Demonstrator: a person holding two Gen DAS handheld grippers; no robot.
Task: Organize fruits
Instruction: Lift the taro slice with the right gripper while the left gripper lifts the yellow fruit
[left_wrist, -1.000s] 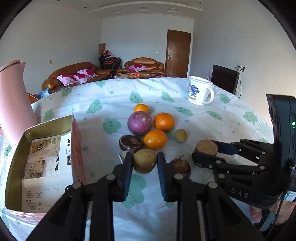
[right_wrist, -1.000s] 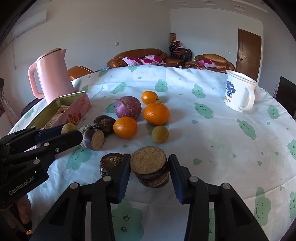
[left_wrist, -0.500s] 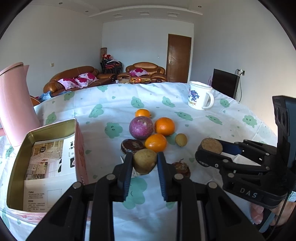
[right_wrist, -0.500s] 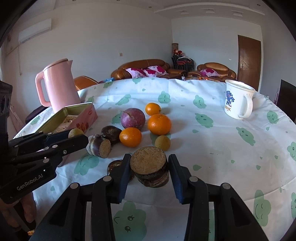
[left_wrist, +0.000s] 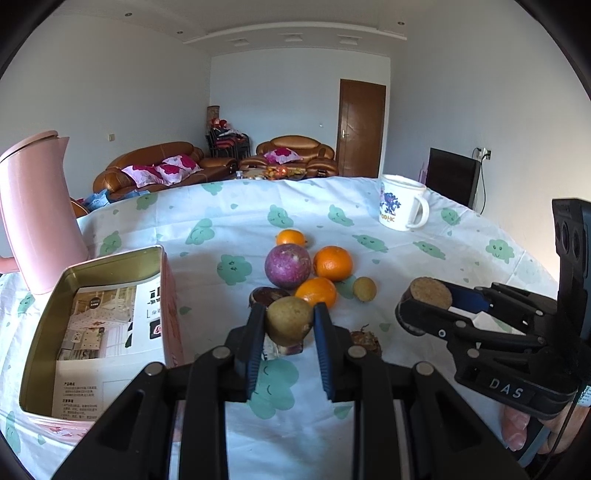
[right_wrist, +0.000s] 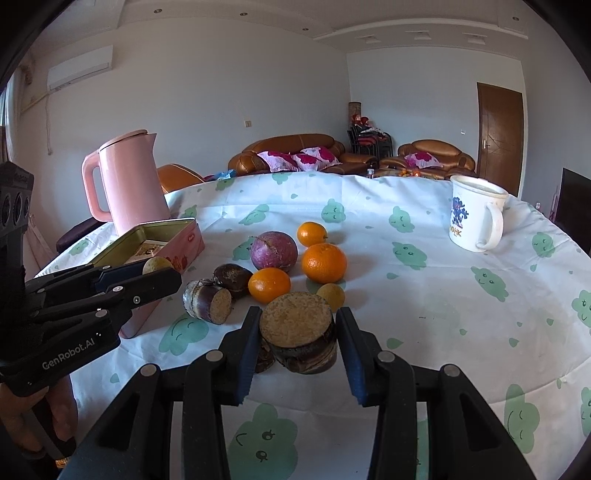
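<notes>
Sunlit living room, brown sofas and a wooden door at the back; up front, a round table under a white tablecloth (right_wrist: 424, 317) printed with green clouds. My left gripper (left_wrist: 289, 323) is clamped on a small brownish-green round fruit (left_wrist: 289, 320), held above the cloth just right of an open pink tin (left_wrist: 110, 260) with printed paper inside. My right gripper (right_wrist: 297, 332) is clamped on a short sugarcane piece (right_wrist: 298, 330) with a dark skin and a pale fibrous cut face, lifted above the near part of the table. From the left wrist camera I see that same gripper reaching in from the right with the cane's cut end showing at its tip.

On the cloth between and beyond the two grippers lie the rest: a purple round fruit (left_wrist: 287, 266), three oranges (left_wrist: 332, 263) of differing size, a small yellowish fruit (left_wrist: 364, 289), a dark brown round fruit (right_wrist: 232, 277) and a second cane piece (right_wrist: 208, 301) on its side. One more dark item sits partly hidden beneath the held cane; I cannot tell what it is.

A pink kettle (right_wrist: 129, 182) stands behind the tin, and a white mug (right_wrist: 474, 214) stands well apart at the right.
</notes>
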